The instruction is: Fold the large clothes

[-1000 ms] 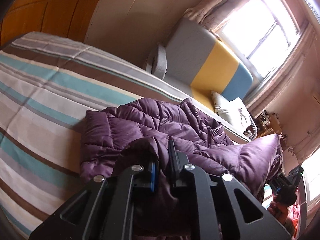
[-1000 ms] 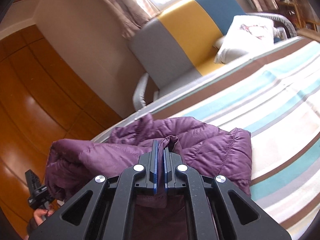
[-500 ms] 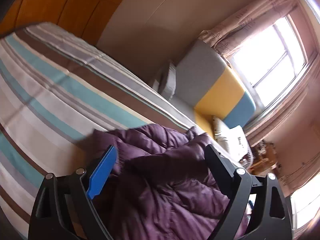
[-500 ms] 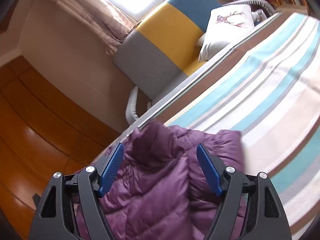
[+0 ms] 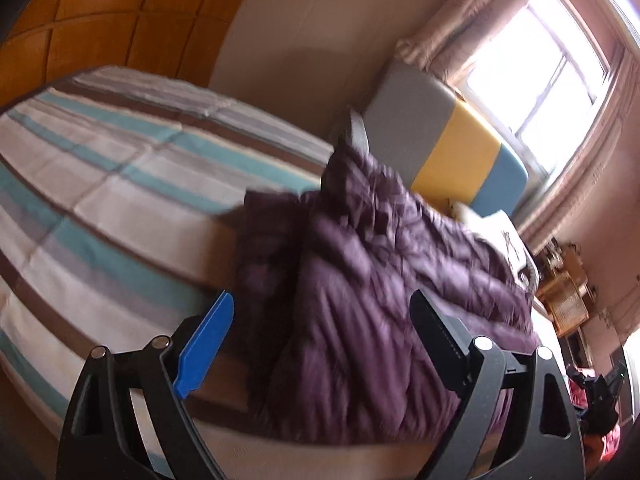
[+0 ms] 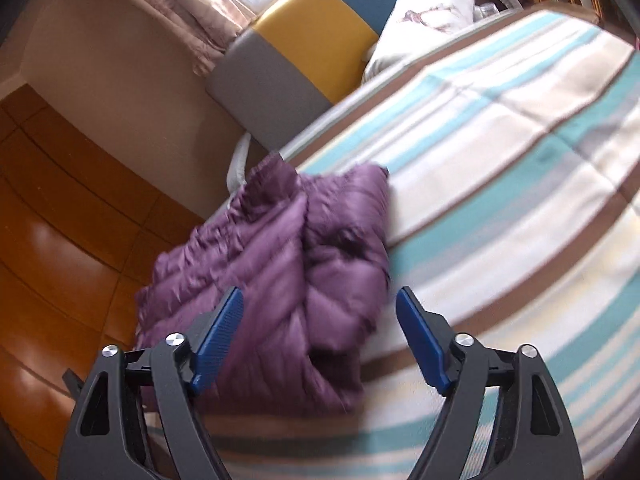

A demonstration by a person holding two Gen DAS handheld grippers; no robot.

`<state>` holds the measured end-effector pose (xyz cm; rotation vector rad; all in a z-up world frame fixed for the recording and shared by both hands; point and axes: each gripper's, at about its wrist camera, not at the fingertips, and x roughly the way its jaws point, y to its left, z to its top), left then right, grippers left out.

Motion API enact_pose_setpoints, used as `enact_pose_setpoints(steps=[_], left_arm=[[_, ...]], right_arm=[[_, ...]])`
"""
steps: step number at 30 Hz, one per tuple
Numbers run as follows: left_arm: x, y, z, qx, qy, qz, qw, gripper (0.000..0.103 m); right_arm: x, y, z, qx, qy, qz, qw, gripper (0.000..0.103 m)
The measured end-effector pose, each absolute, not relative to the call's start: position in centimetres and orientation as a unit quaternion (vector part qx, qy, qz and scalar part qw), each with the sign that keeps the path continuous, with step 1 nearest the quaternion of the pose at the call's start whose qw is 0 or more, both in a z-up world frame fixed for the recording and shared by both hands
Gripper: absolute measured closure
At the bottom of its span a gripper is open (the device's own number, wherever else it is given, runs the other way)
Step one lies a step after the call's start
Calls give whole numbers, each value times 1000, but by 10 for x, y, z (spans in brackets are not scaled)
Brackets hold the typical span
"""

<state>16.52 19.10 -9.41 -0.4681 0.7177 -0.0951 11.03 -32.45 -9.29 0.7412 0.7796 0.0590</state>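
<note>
A purple quilted down jacket [image 5: 380, 280] lies bunched on the striped bed [image 5: 100, 184]. In the right wrist view the jacket [image 6: 280, 264] sits at the bed's left edge. My left gripper [image 5: 324, 320] is open and empty, its jaws wide apart, just above and in front of the jacket. My right gripper [image 6: 320, 316] is open and empty too, its blue pads [image 6: 218, 332] apart, over the jacket's near end. Both views are blurred by motion.
A grey, yellow and blue sofa [image 5: 448, 140] with a white pillow [image 6: 424, 20] stands behind the bed under a bright window [image 5: 540, 80]. Orange wood panels [image 6: 48, 240] line the wall. The striped bedspread [image 6: 500, 160] stretches to the right.
Both grippers let go of the jacket and opened wide, then drew back from it. The jacket dropped onto the bed.
</note>
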Motion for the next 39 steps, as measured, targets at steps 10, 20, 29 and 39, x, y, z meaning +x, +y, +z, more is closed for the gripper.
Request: enact_pose_setpoints(steps=[10,20,29,39], left_arm=[[178,169,-117,-224,402,-83,884,28],[149,156,-104,-199,415,-149,875,78],[91,152,-101,-180,432,-207,859,79],[79,157,-73,-160,397,-152,891,43]], right_arm=[[134,-293,-125,362,414,80,831,35],[111,-295,-114,372,407,149,821,86],[48,-316,-103,368,418,147,817,86],[41,-324,-77,319,387,79,861,64]])
